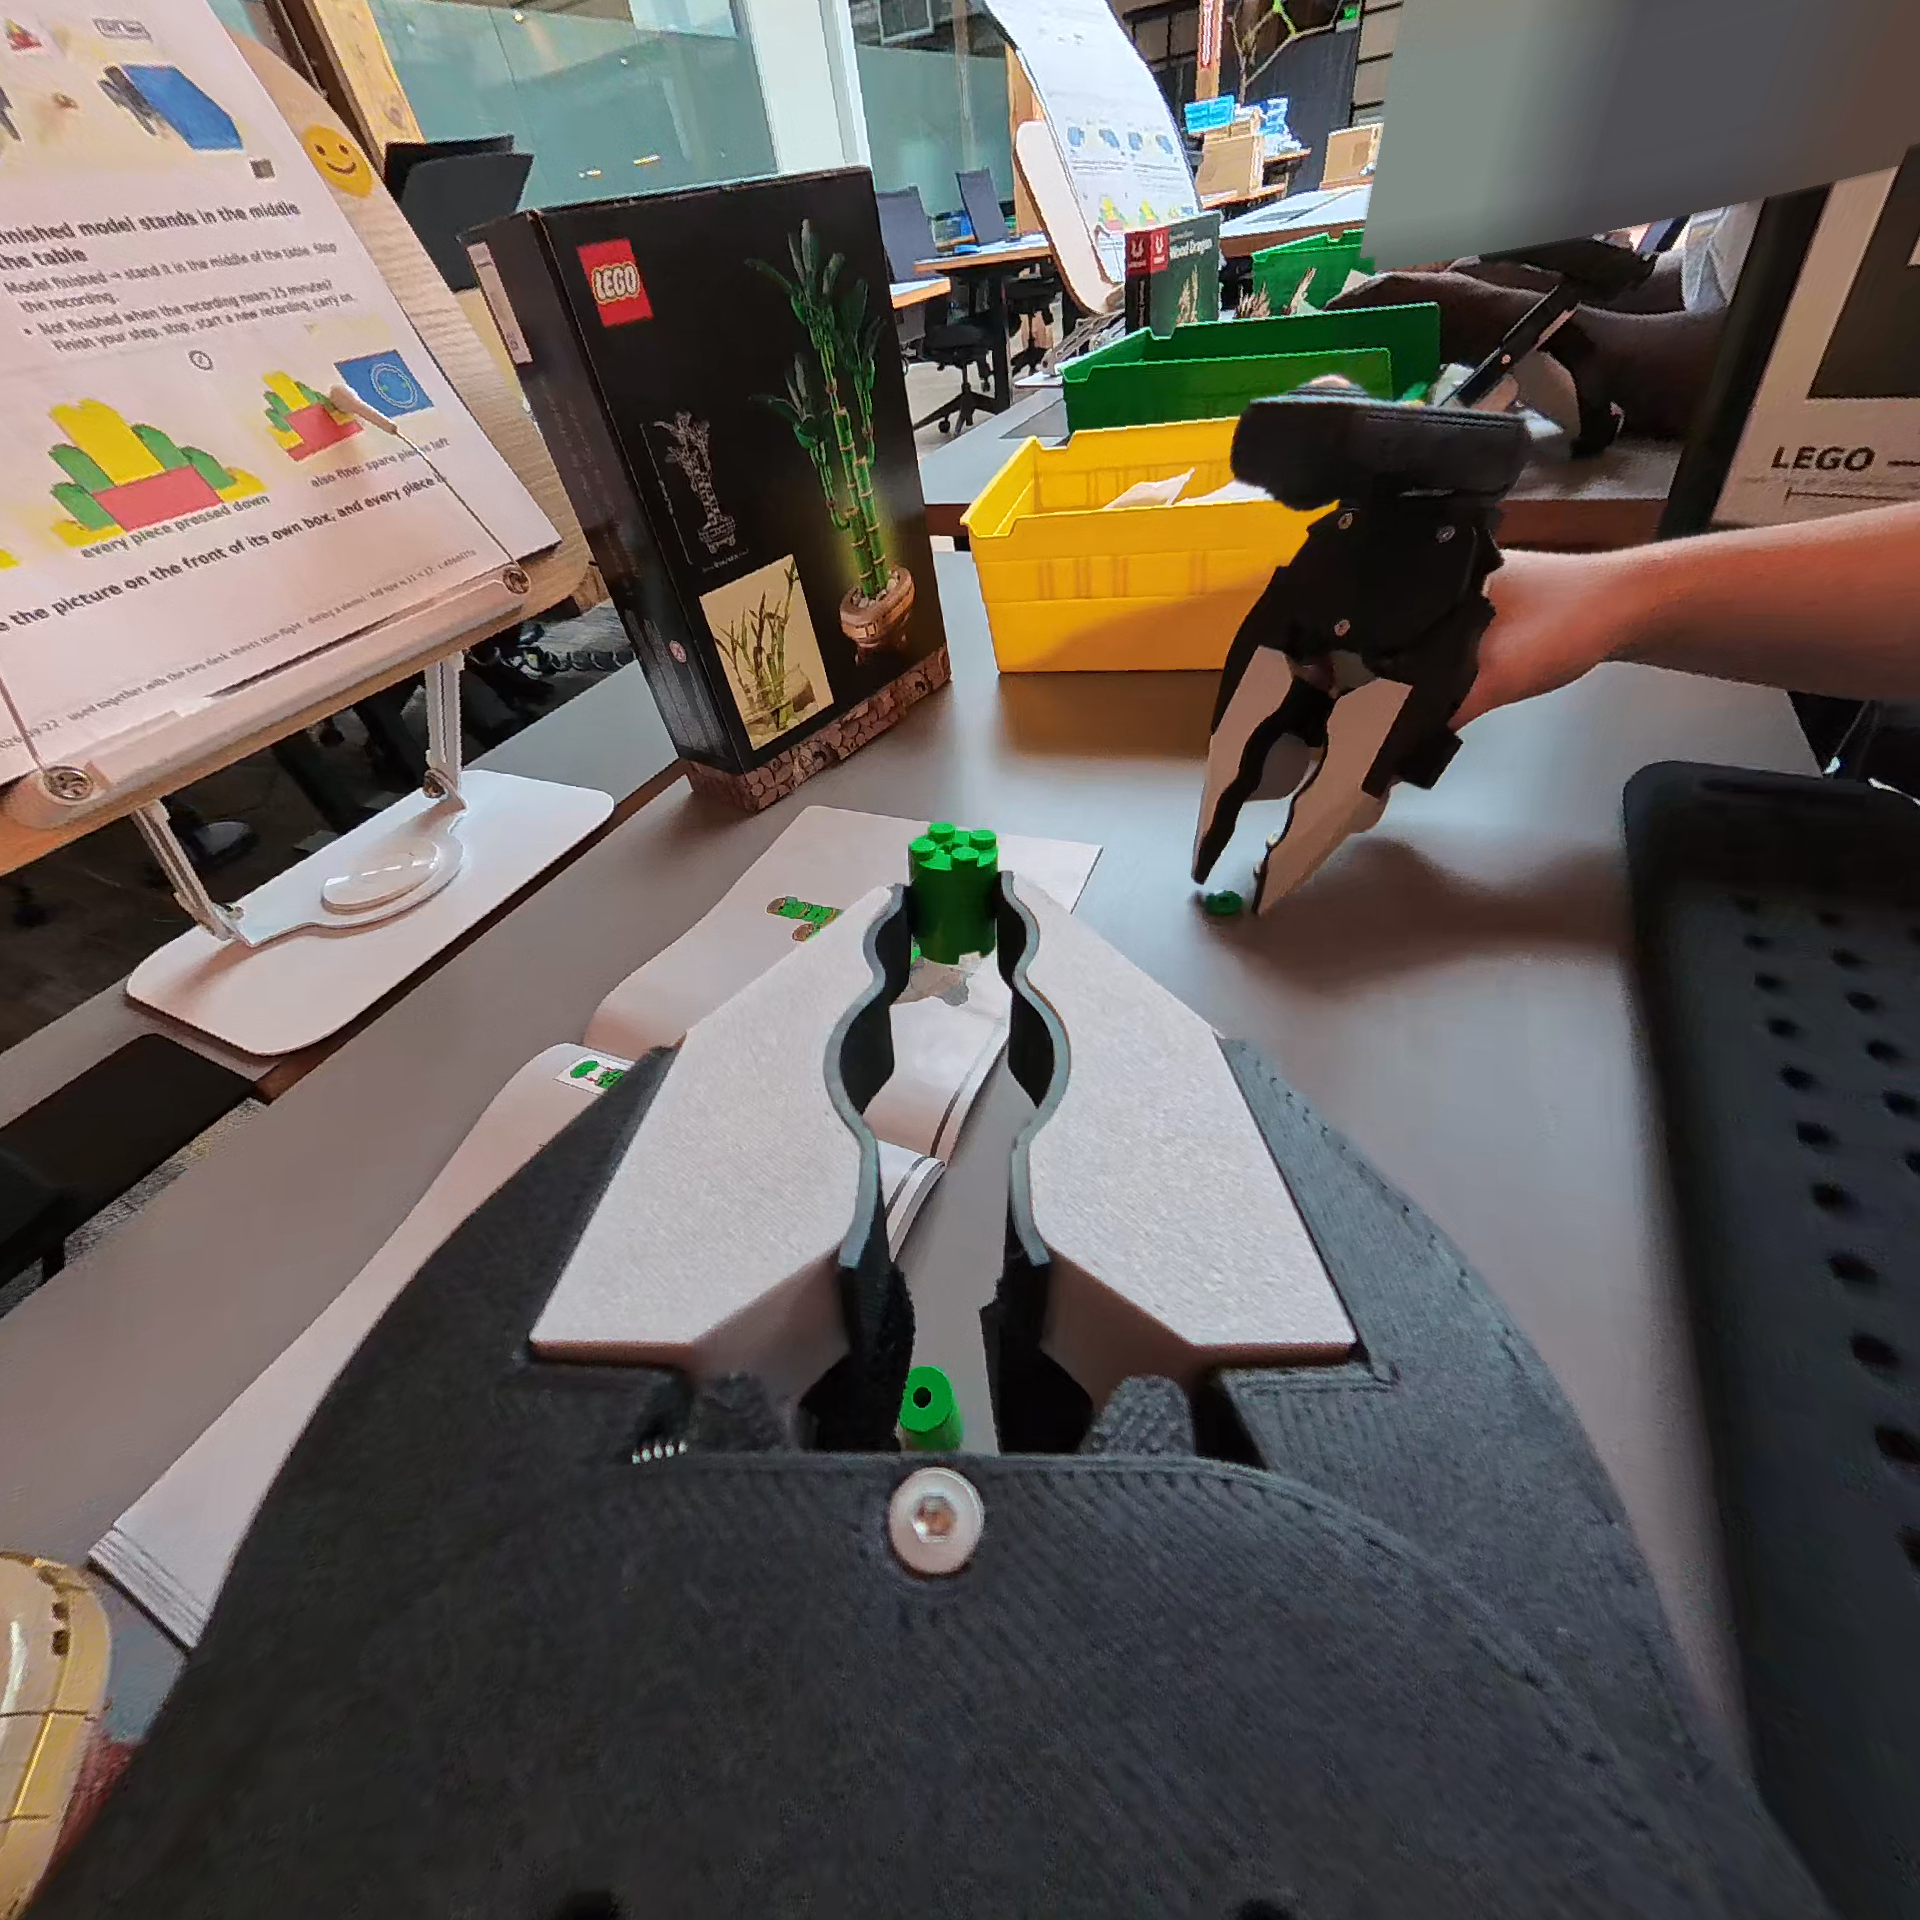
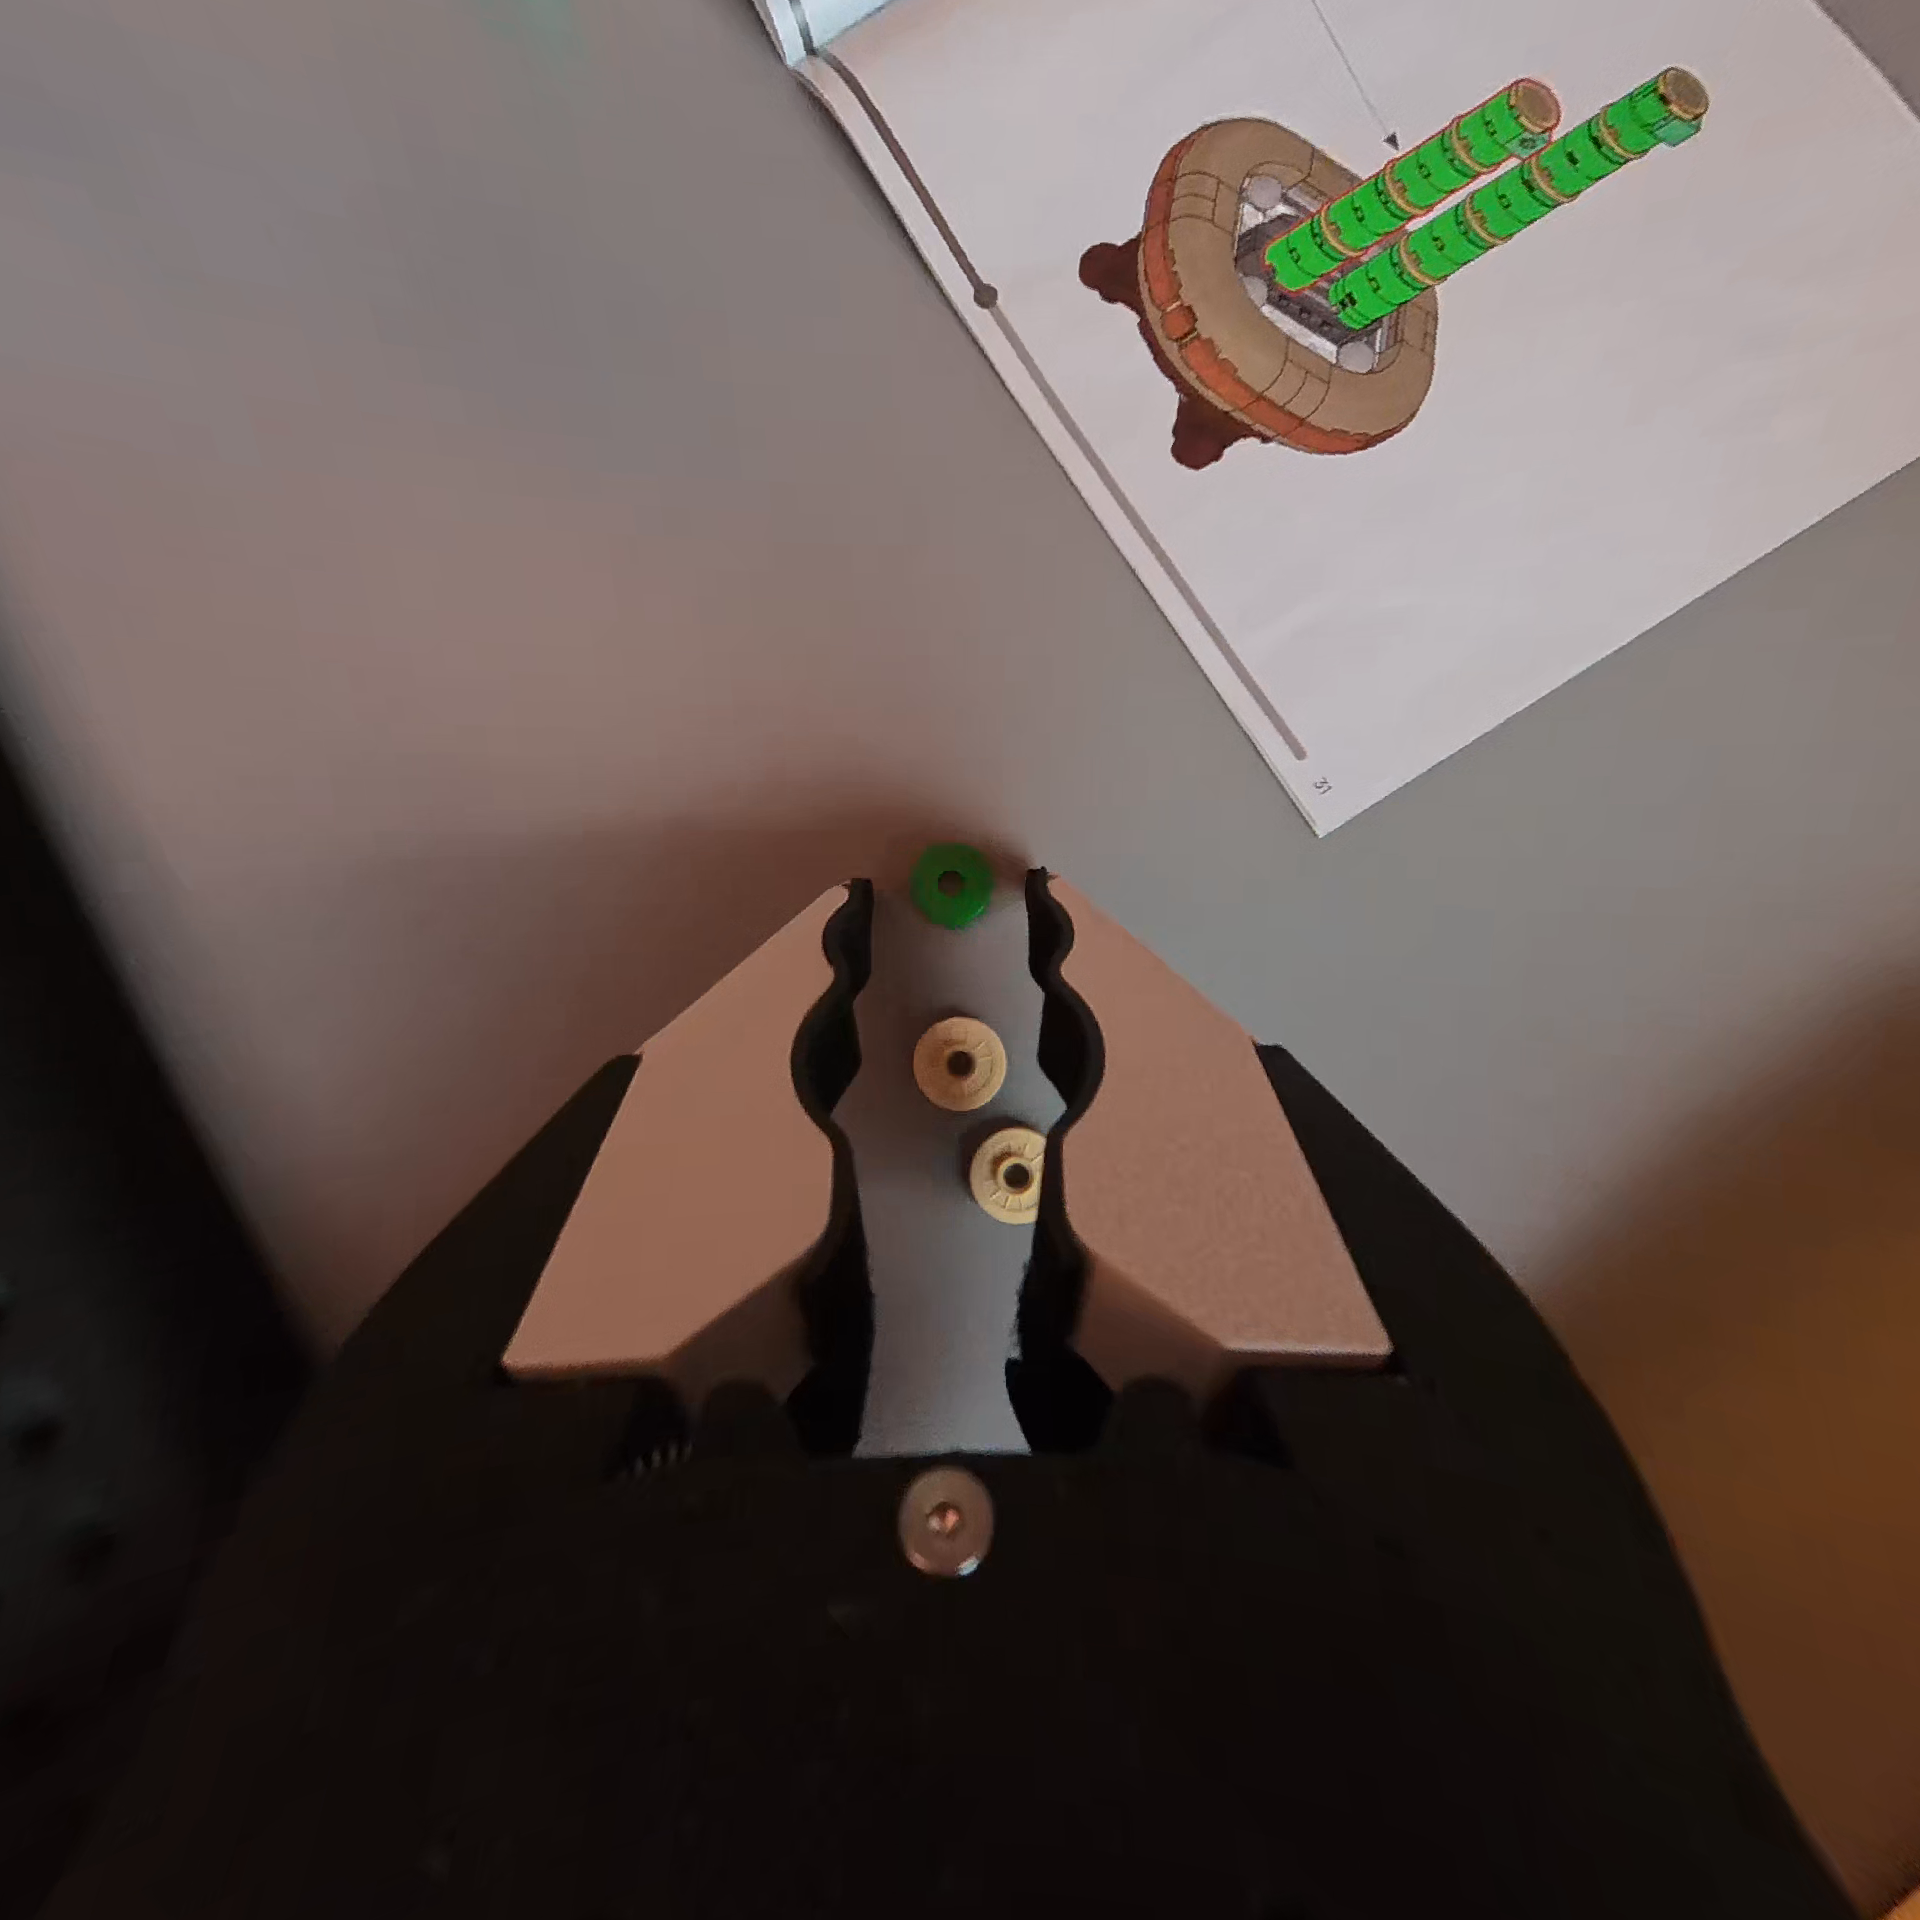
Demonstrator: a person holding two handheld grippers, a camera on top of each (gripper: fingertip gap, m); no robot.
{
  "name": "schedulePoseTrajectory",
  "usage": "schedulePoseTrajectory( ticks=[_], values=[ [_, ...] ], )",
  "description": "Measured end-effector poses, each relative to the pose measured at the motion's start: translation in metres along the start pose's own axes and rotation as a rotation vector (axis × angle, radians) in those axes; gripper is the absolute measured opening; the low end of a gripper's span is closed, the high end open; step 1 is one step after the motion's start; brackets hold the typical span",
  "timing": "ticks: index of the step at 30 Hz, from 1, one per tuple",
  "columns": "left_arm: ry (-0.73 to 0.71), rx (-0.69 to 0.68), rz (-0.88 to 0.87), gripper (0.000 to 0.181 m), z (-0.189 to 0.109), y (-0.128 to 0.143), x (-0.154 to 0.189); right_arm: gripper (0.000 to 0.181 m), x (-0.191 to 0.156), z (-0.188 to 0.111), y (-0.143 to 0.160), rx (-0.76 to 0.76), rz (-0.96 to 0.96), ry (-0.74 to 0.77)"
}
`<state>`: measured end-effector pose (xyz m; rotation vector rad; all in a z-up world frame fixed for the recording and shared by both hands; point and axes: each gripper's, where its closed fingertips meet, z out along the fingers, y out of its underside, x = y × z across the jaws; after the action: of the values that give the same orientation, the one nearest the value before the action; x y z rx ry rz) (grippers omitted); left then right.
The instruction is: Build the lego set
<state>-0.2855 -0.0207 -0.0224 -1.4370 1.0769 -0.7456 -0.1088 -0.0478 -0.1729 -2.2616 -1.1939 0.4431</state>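
My left gripper [image 1: 951, 914] is shut on a green round brick stack [image 1: 952, 891], held upright over the open instruction booklet [image 1: 790, 997]. A small green cylinder piece [image 1: 927, 1408] lies on the table below the gripper's base. My right gripper [image 2: 948, 883] is open and points down at the table, its tips on either side of a small green round plate [image 2: 949, 884]. Two tan round plates [image 2: 960, 1062] [image 2: 1010, 1174] lie on the table between its fingers. In the left wrist view the right gripper [image 1: 1231, 883] stands over the green plate [image 1: 1221, 901].
The set's box [image 1: 727, 468] stands behind the booklet. A yellow bin [image 1: 1101, 561] and a green bin [image 1: 1236, 364] sit at the back right. A white document stand [image 1: 343, 894] is at the left, a black perforated tray [image 1: 1787, 1195] at the right. The booklet page [image 2: 1455, 416] lies to the right gripper's upper right. Some 25 centimeters of space lies between my two pairs of fingers. Measured from the fingertips, the small green cylinder piece [image 1: 927, 1408] is 15 centimeters or so from the left gripper and 25 centimeters from the right.
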Motion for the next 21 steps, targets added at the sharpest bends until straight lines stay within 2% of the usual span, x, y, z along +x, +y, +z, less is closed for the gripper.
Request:
schedulePoseTrajectory(
  ticks=[3,4,9,11,12,13,18,21],
  values=[
    [0.002,-0.008,-0.001,0.014,0.001,0.002,0.000,0.026,0.002,0.003,-0.001,0.003,0.007,0.006],
    [0.002,-0.011,0.000,0.014,0.002,0.003,0.000,0.015,0.002,0.002,-0.001,0.006,0.003,0.004],
    [0.010,-0.022,-0.001,0.014,0.004,0.006,0.001,0.015,0.000,0.002,-0.001,0.023,-0.024,0.011],
    [0.020,-0.030,-0.001,0.014,0.006,0.008,0.004,0.025,0.001,0.002,-0.001,0.030,-0.020,0.017],
    [0.026,-0.036,0.001,0.014,0.008,0.010,0.005,0.025,0.000,0.001,0.000,0.028,-0.017,0.018],
    [0.034,-0.041,0.004,0.014,0.009,0.011,0.007,0.014,-0.003,0.001,0.000,0.029,-0.021,0.007],
    [0.090,-0.070,0.004,0.015,0.022,0.019,0.023,0.014,-0.007,0.001,0.000,0.029,-0.033,0.011],
    [0.155,-0.113,0.014,0.015,0.035,0.028,0.044,0.014,-0.015,-0.008,-0.022,0.134,-0.012,-0.012]
  ],
)
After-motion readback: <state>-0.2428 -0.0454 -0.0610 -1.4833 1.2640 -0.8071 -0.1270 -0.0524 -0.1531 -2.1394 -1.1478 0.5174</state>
